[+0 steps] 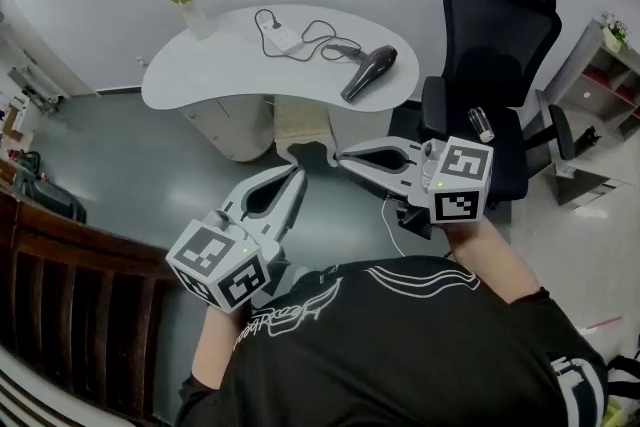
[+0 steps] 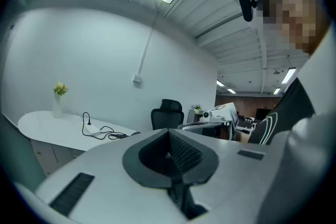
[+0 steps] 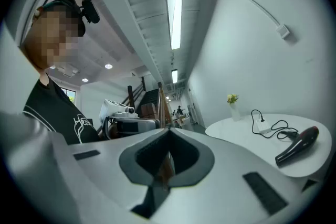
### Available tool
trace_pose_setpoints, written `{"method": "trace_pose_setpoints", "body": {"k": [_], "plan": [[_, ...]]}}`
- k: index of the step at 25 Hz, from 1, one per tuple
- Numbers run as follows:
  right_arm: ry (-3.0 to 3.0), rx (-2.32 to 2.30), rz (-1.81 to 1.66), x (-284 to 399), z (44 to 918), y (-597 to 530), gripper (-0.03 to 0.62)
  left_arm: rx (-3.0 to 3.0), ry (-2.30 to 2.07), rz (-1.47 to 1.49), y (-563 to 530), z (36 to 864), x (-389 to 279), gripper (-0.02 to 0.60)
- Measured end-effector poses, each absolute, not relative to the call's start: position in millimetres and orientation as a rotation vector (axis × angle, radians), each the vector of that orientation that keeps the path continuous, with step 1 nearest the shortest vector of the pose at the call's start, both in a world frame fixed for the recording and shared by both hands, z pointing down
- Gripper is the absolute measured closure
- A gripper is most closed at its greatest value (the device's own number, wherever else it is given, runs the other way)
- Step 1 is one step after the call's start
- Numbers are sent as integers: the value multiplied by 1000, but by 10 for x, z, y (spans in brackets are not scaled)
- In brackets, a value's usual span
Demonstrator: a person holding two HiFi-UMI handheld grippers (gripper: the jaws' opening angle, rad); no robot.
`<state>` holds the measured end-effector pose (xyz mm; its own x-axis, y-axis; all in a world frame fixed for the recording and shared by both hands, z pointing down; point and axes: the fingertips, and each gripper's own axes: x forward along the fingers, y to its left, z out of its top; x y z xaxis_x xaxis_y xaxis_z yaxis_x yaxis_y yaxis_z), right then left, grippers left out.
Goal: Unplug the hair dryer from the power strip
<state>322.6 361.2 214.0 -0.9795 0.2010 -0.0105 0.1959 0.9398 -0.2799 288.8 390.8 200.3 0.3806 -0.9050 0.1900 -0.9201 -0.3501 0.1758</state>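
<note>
A black hair dryer (image 1: pixel 368 73) lies on the right part of a white curved table (image 1: pixel 200 75). Its black cord loops left to a white power strip (image 1: pixel 283 39), where a black plug (image 1: pixel 267 25) stands in it. Both grippers are held well short of the table, above the floor. My left gripper (image 1: pixel 298 175) is shut and empty, its tips meeting (image 2: pixel 168 132). My right gripper (image 1: pixel 342 158) is shut and empty too (image 3: pixel 169 131). The right gripper view shows the dryer (image 3: pixel 296 147) and the strip (image 3: pixel 264 128) far off; the left gripper view shows the strip (image 2: pixel 94 132).
A vase of yellow flowers (image 1: pixel 190 10) stands on the table's left part. A black office chair (image 1: pixel 495 45) sits to the right of the table, with a small bottle (image 1: pixel 481 123) on its seat. A shelf unit (image 1: pixel 600 85) is at far right, a dark wooden rail (image 1: pixel 60 305) at lower left.
</note>
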Motion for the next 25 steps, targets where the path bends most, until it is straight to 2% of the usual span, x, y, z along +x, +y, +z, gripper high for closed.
{"method": "trace_pose_setpoints", "body": {"k": [13, 25], "plan": [[-3024, -336, 484, 3008, 2347, 3623, 597, 2332, -1593, 78, 3877, 2149, 2708, 578], [-2950, -273, 628, 2370, 2655, 3436, 595, 2256, -1489, 43, 3648, 2506, 2027, 578]]}}
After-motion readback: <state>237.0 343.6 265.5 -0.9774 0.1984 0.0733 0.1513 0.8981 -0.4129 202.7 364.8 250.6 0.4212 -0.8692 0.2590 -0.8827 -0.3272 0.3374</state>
